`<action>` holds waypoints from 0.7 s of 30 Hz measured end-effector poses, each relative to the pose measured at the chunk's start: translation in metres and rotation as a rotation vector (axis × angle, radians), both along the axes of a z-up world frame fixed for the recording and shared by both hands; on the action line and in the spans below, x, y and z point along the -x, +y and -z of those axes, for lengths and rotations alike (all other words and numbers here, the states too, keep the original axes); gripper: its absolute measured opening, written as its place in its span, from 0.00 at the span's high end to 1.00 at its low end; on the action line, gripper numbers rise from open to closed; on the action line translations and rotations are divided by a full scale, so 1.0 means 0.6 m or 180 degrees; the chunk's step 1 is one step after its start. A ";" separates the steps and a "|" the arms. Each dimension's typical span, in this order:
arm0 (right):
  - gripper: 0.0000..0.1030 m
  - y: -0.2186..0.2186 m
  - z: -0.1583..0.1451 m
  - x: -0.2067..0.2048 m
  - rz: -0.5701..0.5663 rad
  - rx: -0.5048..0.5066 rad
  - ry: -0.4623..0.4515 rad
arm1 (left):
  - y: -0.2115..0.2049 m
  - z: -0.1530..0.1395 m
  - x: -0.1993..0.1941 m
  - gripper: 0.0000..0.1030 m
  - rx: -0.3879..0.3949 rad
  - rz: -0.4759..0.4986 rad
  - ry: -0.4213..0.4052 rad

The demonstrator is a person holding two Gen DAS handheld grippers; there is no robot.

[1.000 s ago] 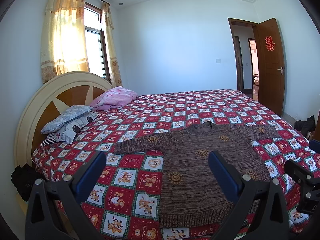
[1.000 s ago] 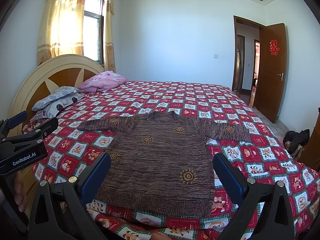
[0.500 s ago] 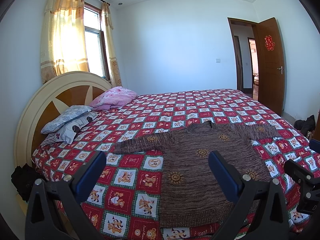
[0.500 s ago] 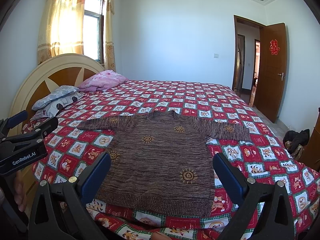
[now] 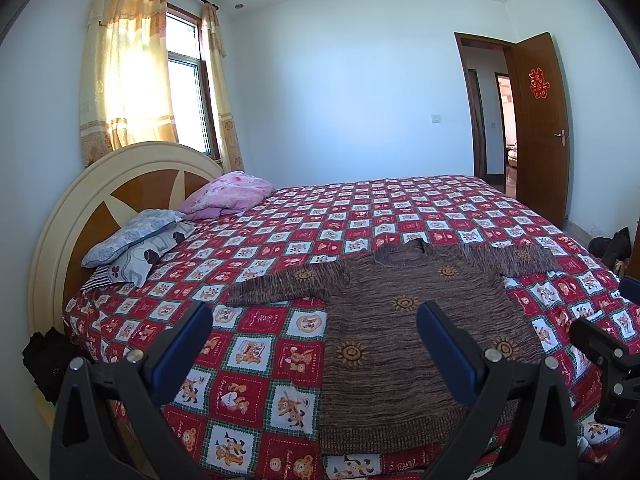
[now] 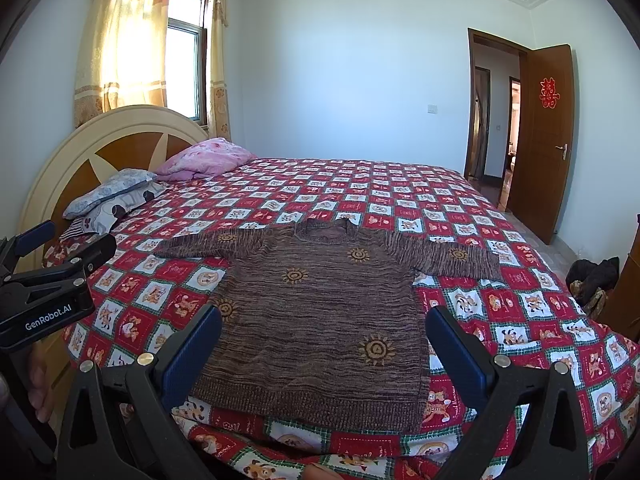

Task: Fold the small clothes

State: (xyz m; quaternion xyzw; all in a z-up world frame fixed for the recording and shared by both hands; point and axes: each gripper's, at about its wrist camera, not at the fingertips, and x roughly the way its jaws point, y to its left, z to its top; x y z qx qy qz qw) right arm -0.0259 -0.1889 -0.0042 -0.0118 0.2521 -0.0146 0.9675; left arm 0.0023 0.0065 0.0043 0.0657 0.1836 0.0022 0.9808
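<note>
Sunlit curtained window (image 5: 176,92) behind the rounded headboard (image 5: 120,192); white walls (image 6: 352,68); brown door (image 6: 548,140) stands open.

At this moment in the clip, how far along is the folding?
Done: the brown knitted sweater lies spread flat on the red checked bedspread, both sleeves out. In hand: nothing; the left gripper and right gripper hover with jaws open. Left: every fold.
</note>
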 end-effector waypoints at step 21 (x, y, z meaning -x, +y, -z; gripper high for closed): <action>0.01 -0.154 0.101 -0.151 0.0325 -0.0195 0.0461 | -0.023 0.092 -0.132 0.00 0.0044 0.0092 0.0469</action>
